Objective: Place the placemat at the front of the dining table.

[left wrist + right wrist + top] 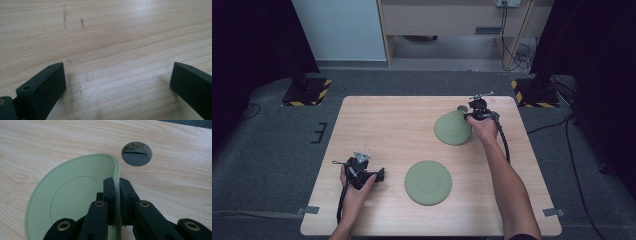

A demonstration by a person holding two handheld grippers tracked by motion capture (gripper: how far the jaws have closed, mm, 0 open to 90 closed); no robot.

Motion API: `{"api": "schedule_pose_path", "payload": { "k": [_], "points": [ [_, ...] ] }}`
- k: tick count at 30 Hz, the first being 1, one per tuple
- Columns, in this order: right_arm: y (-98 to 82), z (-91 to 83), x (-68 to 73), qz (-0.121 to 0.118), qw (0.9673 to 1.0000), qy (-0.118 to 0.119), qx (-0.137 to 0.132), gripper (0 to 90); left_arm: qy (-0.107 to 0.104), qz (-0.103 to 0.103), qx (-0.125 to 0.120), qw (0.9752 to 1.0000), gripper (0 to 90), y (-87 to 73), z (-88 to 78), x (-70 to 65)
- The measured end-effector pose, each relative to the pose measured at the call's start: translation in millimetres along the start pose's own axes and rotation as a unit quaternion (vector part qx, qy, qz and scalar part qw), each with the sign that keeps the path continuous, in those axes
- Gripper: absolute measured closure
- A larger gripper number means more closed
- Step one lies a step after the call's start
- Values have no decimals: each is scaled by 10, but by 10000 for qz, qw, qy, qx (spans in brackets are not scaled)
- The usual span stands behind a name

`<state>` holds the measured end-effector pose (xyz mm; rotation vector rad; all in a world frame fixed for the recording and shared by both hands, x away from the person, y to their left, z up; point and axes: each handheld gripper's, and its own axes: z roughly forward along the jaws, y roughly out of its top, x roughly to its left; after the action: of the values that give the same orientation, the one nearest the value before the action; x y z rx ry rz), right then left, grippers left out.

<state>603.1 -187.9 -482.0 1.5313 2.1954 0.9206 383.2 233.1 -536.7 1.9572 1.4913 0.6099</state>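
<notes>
From above, your right tongs (468, 116) pinch the rim of a green plate (453, 128) at the far right of the table (382, 125), the plate tilted up on its edge. A second green plate (428, 182) lies flat, nearer you and to the right of your left tongs (379, 174). From here it is hard to tell how wide those stand.

Along your left tongs (117, 75), the jaws stand wide apart over bare wood.

Along your right tongs (117, 192), the jaws clamp the plate's (70, 195) rim; a round hole (136, 153) in the table lies just beyond the tips.
</notes>
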Motion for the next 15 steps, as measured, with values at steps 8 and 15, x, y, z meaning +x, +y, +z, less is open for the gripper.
{"api": "schedule_pose_path", "payload": {
  "k": [8,15],
  "points": [
    [-24,-3,-47,29,10000,-4,0,853,9,-6,0,10000,0,0,0,-3],
    [-71,5,-98,93,10000,-33,18,851,12,-8,-1,10000,0,0,0,-4]
  ]
}}
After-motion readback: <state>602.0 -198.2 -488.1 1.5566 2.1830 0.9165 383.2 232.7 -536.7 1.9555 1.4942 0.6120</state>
